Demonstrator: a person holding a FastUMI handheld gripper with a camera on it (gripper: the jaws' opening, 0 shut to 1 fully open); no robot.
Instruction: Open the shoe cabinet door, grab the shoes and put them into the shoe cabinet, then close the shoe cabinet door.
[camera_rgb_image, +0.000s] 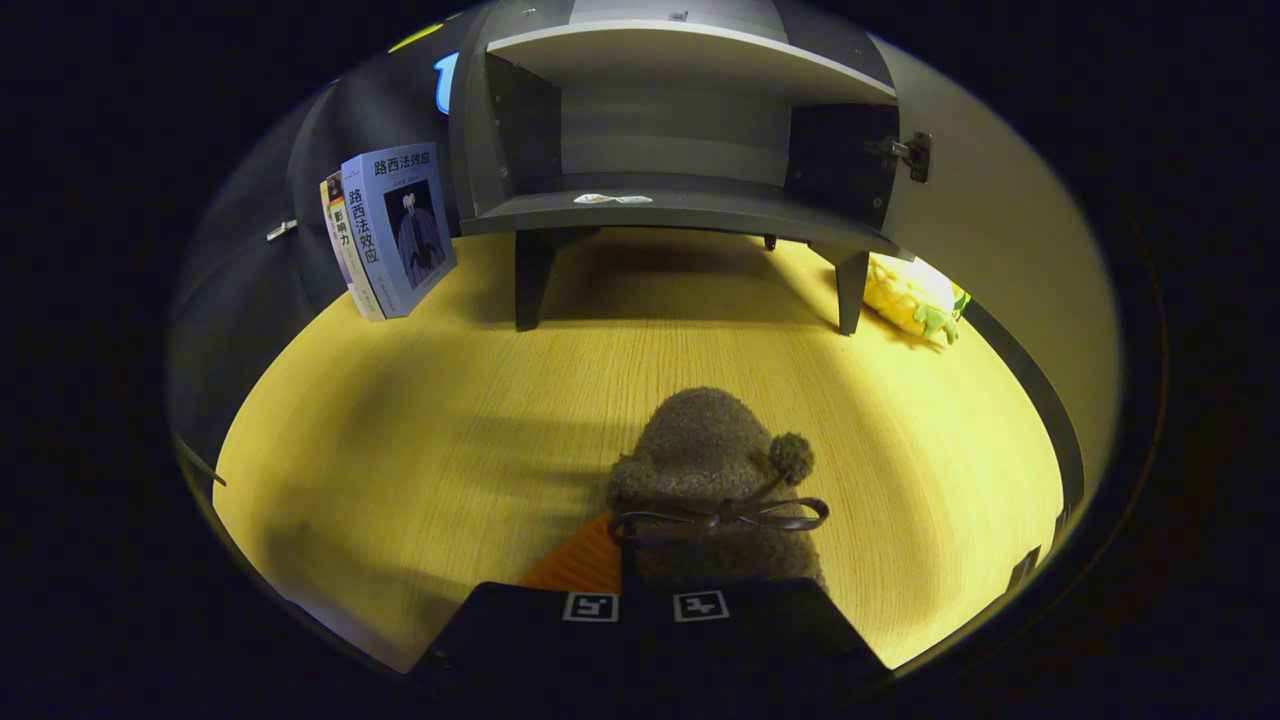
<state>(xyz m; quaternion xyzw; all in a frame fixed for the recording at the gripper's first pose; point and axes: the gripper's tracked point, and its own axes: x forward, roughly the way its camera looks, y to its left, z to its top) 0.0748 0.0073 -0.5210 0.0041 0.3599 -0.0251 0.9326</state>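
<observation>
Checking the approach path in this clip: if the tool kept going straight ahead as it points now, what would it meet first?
Holding the fuzzy brown shoe, the tool likely reaches the open cabinet, near its bottom shelf; the bare tabletop lies between. Depth is unclear.

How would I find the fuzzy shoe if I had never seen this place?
Start at the dark shoe cabinet standing open at the far side of the yellow wooden table. Come straight back across the table toward the tool, whose fingers are closed on the shoe. It is the only brown, woolly thing there, with a pom-pom and a thin dark bow, unlike the flat books and yellow toy.
</observation>
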